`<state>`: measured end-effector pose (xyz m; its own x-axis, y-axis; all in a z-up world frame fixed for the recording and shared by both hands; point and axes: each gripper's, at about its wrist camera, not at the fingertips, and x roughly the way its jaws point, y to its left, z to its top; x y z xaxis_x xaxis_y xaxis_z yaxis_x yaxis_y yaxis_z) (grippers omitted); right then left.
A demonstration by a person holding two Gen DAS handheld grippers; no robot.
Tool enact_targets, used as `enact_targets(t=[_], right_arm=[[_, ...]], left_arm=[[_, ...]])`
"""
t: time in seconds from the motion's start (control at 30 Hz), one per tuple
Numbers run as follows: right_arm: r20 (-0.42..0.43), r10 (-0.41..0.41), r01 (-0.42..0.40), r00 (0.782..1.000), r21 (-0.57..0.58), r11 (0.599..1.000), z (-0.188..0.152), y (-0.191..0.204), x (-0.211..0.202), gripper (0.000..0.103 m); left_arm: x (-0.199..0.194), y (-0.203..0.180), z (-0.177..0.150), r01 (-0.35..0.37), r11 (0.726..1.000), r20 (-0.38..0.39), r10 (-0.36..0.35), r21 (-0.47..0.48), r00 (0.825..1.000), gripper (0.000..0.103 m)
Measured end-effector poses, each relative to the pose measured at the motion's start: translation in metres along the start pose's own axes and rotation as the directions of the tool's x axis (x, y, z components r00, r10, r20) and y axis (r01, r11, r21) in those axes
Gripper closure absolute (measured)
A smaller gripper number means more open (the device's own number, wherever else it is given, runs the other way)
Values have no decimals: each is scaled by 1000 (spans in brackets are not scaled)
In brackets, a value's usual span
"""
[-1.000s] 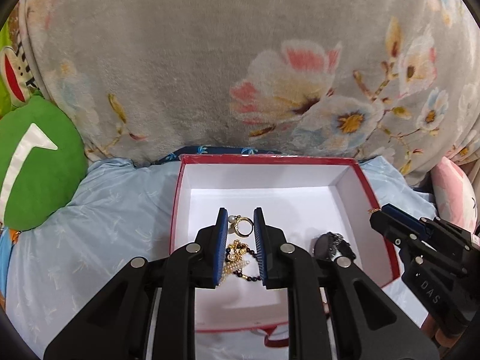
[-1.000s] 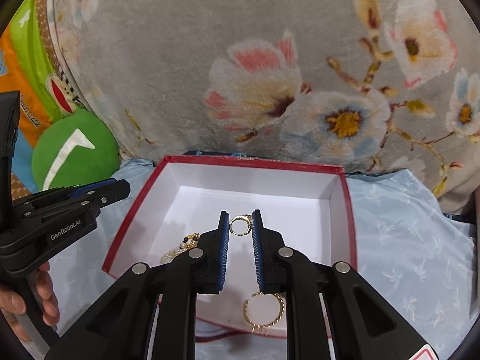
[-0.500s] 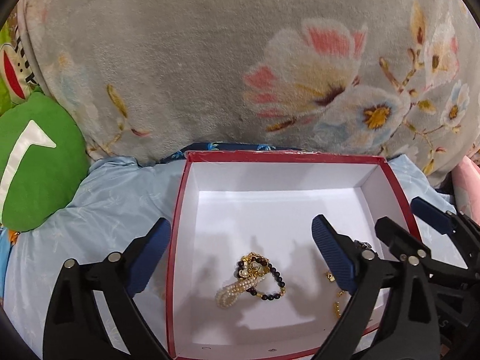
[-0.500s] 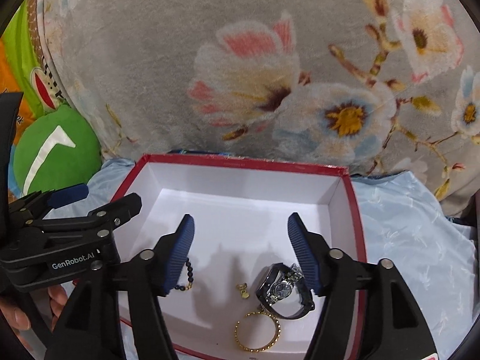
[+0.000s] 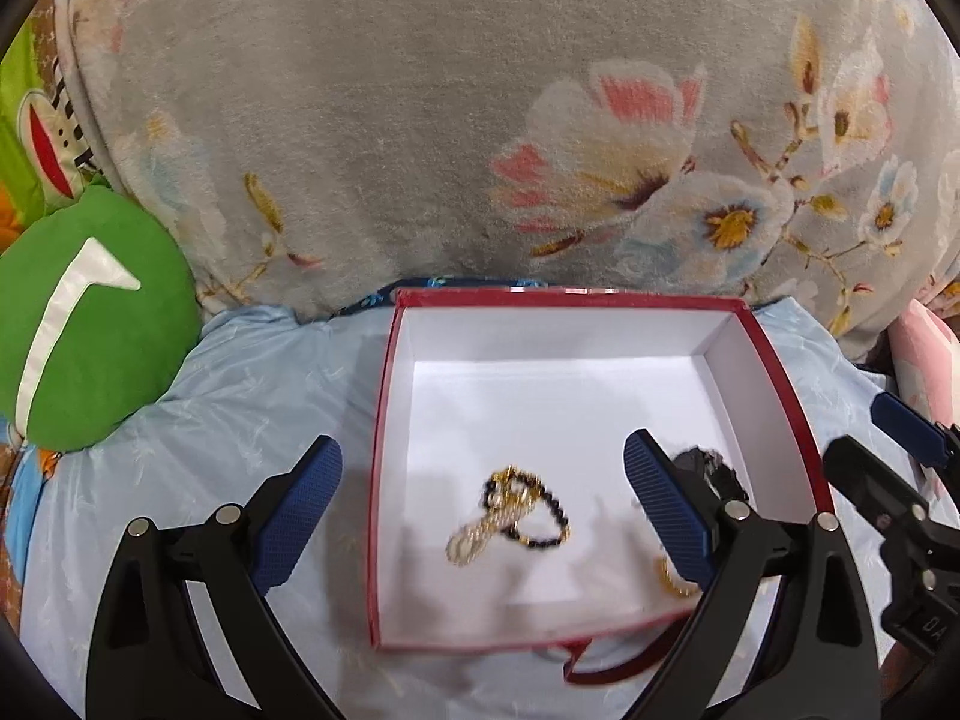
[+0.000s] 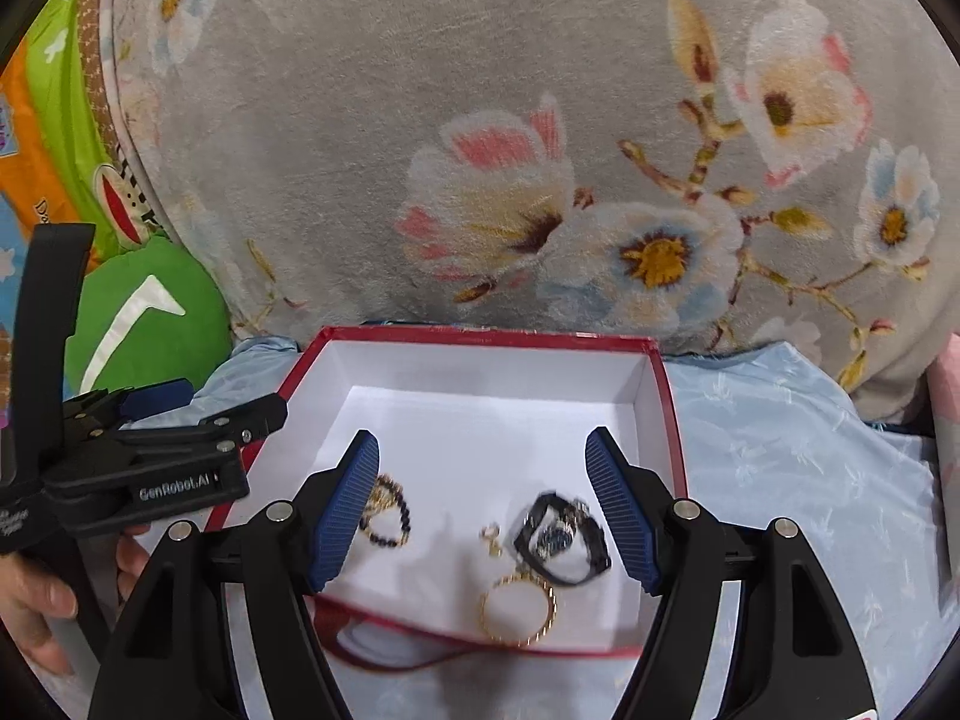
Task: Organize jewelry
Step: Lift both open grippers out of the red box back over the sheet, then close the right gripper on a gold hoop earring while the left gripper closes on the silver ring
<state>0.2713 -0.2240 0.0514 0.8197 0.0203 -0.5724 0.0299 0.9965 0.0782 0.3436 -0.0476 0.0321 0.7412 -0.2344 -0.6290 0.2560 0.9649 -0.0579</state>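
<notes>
Behind everything sits a big gray flowered blanket (image 5: 420, 120), filling the top of both views. A green pillow (image 5: 90, 324) is at the left edge. Low in the middle, a red box (image 5: 774, 372) with white insides rests on a light blue sheet (image 5: 270, 396).

The jewelry lies in the box, near the bottom of the frame. A black and gold bead bracelet (image 5: 516, 510) is at the lower middle of the left view. In the right view, a black watch (image 6: 561, 537) sits just above a gold hoop (image 6: 517, 609), touching it, with a small gold earring (image 6: 493, 537) beside them.

The left tongs (image 5: 480, 504) are spread wide apart and hold nothing. The right tongs (image 6: 483, 507) are also wide apart and hold nothing, with the watch and hoop between their blue pads (image 6: 345, 510).
</notes>
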Motion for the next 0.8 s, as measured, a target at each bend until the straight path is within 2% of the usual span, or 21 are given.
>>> enact_targets(t=[0.07,0.23,0.37,0.5,0.6,0.67,0.73,0.8], right_arm=[[-20,7,-7,1000,-6,1000,-17,1,-16,33],[-95,26,-27,995,-8,1000,-85,7,-56,33],[-207,61,-61,976,5,998,-147,19,-70,33],[-295,41,-65,955,-73,995,-203,43,-72,35],[-338,67,-92,939,-58,994,-224,51,-67,42],[-358,69,-95,931,-56,994,-233,55,-62,49],[-376,72,-99,924,-54,994,-240,58,-58,62],[-379,59,-91,924,-67,994,-245,60,-55,68]], left_arm=[[-11,5,-14,-7,1000,-17,7,-2,1000,10],[-31,15,-66,-11,1000,-89,9,-26,996,10],[-36,16,-119,-15,998,-179,5,-54,984,10],[-33,6,-163,5,998,-260,-21,-62,965,10],[-27,-3,-184,-3,999,-306,-11,-45,952,11],[-27,-5,-191,-3,998,-315,-15,-55,949,11],[-29,-5,-196,-20,998,-315,3,-53,949,12],[-30,-6,-199,-31,999,-316,17,-38,949,13]])
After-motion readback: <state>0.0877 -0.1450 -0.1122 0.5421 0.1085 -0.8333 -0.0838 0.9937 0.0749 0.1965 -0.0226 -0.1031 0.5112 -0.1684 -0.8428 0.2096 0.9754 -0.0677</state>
